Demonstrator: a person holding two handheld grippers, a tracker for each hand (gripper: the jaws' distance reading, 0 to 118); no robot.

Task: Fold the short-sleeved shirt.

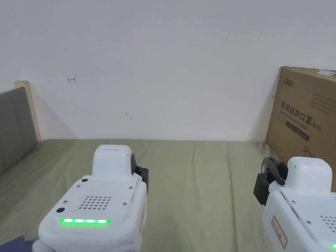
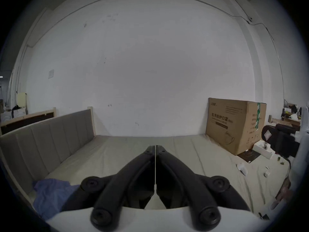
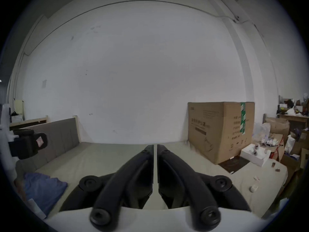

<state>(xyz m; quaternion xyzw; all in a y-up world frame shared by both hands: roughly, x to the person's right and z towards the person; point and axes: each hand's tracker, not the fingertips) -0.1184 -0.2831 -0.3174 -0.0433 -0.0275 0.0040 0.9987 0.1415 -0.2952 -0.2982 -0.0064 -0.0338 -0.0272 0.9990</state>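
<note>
A crumpled blue shirt [image 2: 50, 195] lies on the olive-green bed near the headboard, low and to the left of both grippers; the right gripper view has the shirt [image 3: 43, 190] at its lower left, and a corner of it [image 1: 14, 244] peeks in at the head view's bottom left. My left gripper [image 2: 155, 147] is shut with nothing between its jaws, held above the bed. My right gripper [image 3: 155, 147] is also shut and empty, held level to its right. In the head view both white gripper bodies rise from the bottom edge, the left gripper [image 1: 144, 177] and the right gripper [image 1: 262, 183].
The bed [image 1: 203, 177] runs to a white wall. A grey padded headboard [image 2: 50, 140] bounds the left side. A large cardboard box [image 1: 305, 124] stands at the right on the bed. Small white items and a white tray [image 3: 254, 153] lie beyond the box.
</note>
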